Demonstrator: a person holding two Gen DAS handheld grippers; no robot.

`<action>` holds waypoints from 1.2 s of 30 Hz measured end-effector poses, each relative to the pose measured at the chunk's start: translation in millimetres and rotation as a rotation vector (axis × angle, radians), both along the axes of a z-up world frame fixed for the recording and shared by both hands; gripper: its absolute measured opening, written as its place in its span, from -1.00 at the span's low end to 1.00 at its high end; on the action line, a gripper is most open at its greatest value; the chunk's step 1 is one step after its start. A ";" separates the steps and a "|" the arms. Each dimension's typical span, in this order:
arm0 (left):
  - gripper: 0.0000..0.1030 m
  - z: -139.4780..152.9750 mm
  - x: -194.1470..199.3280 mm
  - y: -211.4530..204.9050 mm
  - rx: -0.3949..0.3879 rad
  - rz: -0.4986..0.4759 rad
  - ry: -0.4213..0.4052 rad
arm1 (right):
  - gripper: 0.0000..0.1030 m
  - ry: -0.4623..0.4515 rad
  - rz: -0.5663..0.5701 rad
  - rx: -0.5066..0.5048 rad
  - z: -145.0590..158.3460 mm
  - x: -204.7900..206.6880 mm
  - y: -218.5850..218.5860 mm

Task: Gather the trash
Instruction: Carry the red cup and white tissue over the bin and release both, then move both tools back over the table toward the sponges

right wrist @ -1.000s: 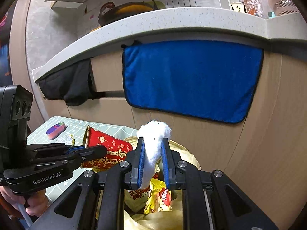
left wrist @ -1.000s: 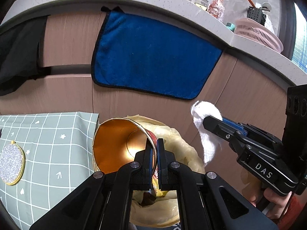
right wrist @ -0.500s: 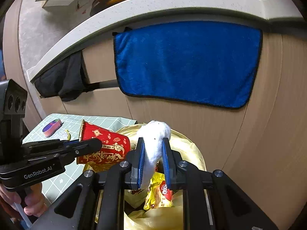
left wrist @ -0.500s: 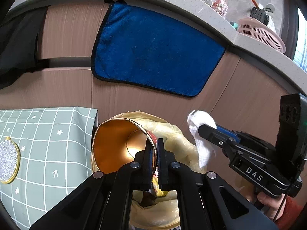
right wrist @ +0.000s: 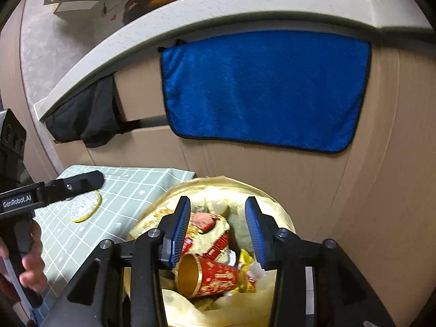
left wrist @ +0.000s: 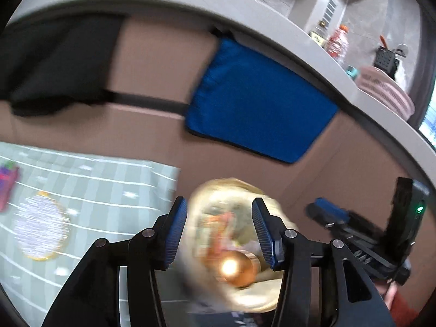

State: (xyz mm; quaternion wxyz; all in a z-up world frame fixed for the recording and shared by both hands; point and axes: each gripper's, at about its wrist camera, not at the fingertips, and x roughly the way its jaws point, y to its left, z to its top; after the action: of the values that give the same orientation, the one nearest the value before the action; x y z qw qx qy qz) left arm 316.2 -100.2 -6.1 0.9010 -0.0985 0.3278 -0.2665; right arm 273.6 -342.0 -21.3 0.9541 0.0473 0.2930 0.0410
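A red paper cup (right wrist: 211,279) with gold patterns and a shiny gold inside lies on its side among wrappers in the yellow-lined bin (right wrist: 275,212), beneath the left gripper (left wrist: 219,231) and right gripper (right wrist: 218,229), both spread wide and empty.

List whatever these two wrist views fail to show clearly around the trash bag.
- Left wrist view: motion blur smears the trash bag contents; only the red paper cup reads, by its gold inside.
- Right wrist view: the left gripper is side-on; its jaw gap is hidden.
- Right wrist view: the white tissue is mostly behind the right gripper finger.
- Both views: the bag's bottom is cut off by gripper bodies.
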 end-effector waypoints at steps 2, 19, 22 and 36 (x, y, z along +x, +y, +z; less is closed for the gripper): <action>-0.02 6.0 -3.1 27.0 0.026 0.049 -0.026 | -0.23 -0.011 0.016 0.001 4.9 0.3 8.0; -0.02 -39.3 35.1 284.2 -0.092 0.534 0.068 | -0.23 -0.010 0.303 -0.033 13.1 40.4 164.7; -0.01 -60.1 54.6 304.8 -0.133 0.575 0.133 | -0.23 0.018 0.340 -0.049 2.1 51.4 188.6; 0.02 -123.5 121.9 308.0 -0.060 0.580 0.266 | -0.23 0.138 0.395 -0.049 -47.2 90.9 226.4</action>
State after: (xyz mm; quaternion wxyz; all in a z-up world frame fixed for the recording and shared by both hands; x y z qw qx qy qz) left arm 438.1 207.8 -129.5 0.8853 -0.2486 0.3930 0.0069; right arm 364.5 -115.6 -68.4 0.9061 -0.0317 0.3621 0.2166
